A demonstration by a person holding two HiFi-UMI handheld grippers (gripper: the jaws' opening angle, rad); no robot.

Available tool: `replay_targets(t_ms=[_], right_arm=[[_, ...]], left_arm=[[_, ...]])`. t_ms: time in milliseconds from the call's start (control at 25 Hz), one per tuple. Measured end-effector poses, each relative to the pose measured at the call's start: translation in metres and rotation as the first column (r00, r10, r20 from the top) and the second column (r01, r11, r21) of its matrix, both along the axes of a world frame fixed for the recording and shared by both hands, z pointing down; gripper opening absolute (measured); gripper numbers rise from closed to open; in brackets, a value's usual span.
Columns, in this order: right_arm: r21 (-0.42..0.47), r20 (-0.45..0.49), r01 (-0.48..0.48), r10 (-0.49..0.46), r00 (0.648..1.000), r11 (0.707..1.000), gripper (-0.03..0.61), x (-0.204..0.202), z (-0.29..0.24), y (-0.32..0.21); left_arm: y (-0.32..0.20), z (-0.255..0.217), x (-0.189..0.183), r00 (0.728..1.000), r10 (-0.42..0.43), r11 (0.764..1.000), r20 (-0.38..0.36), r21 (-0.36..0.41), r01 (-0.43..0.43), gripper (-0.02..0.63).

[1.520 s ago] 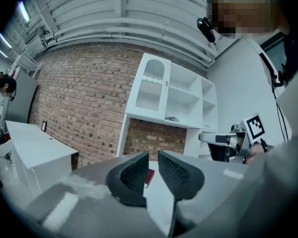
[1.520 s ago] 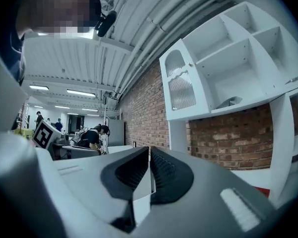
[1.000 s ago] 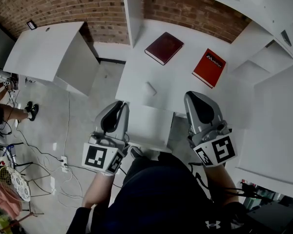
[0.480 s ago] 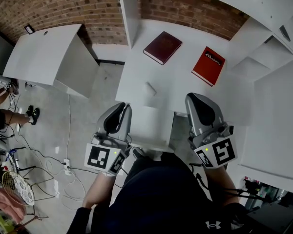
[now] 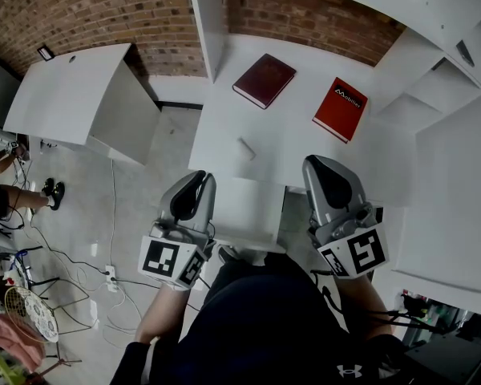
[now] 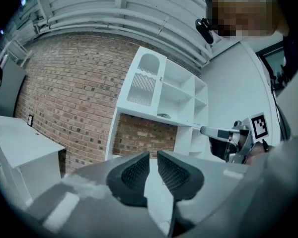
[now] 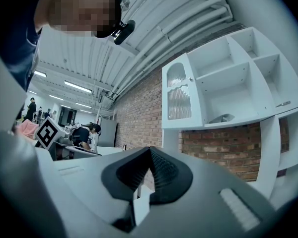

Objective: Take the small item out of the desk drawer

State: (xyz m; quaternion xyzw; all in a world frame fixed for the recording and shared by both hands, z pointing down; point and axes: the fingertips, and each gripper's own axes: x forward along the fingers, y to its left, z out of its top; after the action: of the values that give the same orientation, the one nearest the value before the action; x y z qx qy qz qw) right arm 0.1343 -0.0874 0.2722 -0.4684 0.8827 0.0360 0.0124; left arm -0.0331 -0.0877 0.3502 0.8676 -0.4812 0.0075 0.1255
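In the head view a small white flat item (image 5: 247,148) lies on the white desk (image 5: 289,139), apart from both grippers. A white drawer-like panel (image 5: 244,207) juts from the desk's front edge between them; its inside does not show. My left gripper (image 5: 196,179) hovers at the panel's left corner. Its pads (image 6: 139,172) stand a narrow gap apart with nothing between them (image 6: 153,156). At the panel's right, my right gripper (image 5: 317,165) is held over the desk edge. Its jaws meet at the tips and hold nothing (image 7: 149,151).
A dark red book (image 5: 264,79) and a bright red book (image 5: 341,109) lie at the back of the desk. White shelving (image 5: 433,46) rises on the right. A second white table (image 5: 68,91) stands to the left, with cables (image 5: 104,255) on the floor.
Both grippers have stayed nearly where they were, the left one drifting slightly to the right. The head view has shifted a little.
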Motion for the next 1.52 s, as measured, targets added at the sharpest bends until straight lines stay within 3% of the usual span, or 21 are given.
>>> replay_targets(t_ms=[560, 1520], right_arm=[[-0.013, 0.005, 0.01, -0.01, 1.0, 1.0, 0.002, -0.001, 0.003, 0.002], [-0.031, 0.018, 0.005, -0.005, 1.0, 0.999, 0.002, 0.01, 0.01, -0.001]], left_arm=[[-0.001, -0.002, 0.008, 1.0, 0.011, 1.0, -0.02, 0.017, -0.011, 0.055], [-0.006, 0.009, 0.018, 0.999, 0.035, 0.999, 0.032, -0.011, -0.034, 0.055]])
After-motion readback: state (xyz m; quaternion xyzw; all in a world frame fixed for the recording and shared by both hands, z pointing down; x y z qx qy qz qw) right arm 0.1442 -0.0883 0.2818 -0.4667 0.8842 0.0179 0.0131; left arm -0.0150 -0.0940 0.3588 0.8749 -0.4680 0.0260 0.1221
